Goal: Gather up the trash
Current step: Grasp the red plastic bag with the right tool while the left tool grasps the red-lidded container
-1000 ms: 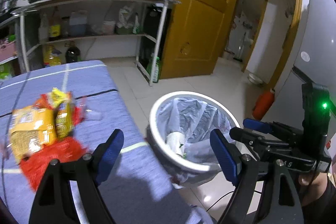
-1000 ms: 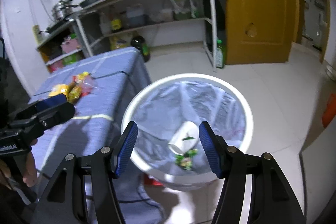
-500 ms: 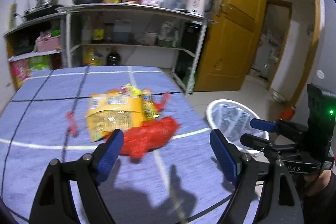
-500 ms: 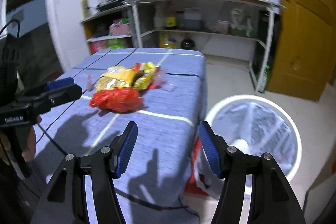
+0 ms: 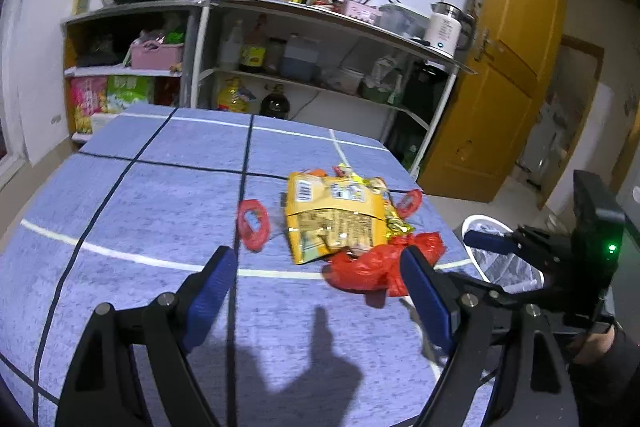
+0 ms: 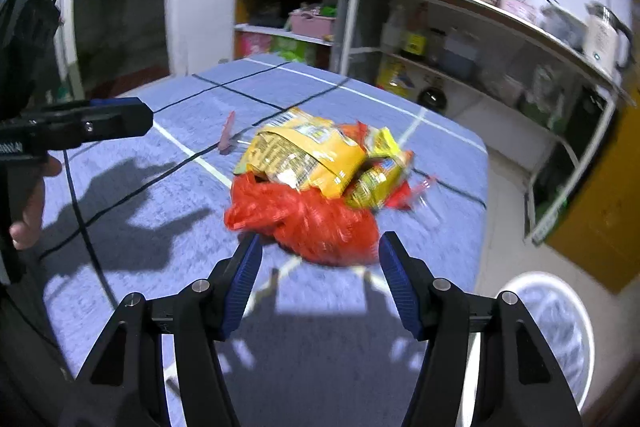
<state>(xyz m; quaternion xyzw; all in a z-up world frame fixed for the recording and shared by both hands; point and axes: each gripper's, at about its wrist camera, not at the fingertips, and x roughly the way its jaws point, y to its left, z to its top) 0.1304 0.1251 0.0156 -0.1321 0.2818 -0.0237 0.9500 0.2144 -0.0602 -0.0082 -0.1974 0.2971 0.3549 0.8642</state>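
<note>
Both the right gripper [image 6: 318,281] and the left gripper [image 5: 316,293] are wide open and hold nothing. The red bag [image 6: 304,219] lies just ahead, with the yellow packets [image 6: 308,157] beyond. A clumsy grab could push them off the table [image 6: 192,227].

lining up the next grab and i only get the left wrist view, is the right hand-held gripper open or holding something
observer: In the right wrist view the right hand-held gripper is open, its pads pressing on nothing; the red bag sits just at its tips.
operator: anything tucked behind the big yellow packet
observer: A smaller yellow-green packet lies against the big yellow packet, on its right side in that view.
operator: where's the bin from there
observer: The bin stands on the floor beside the table edge, right of that gripper.
</note>
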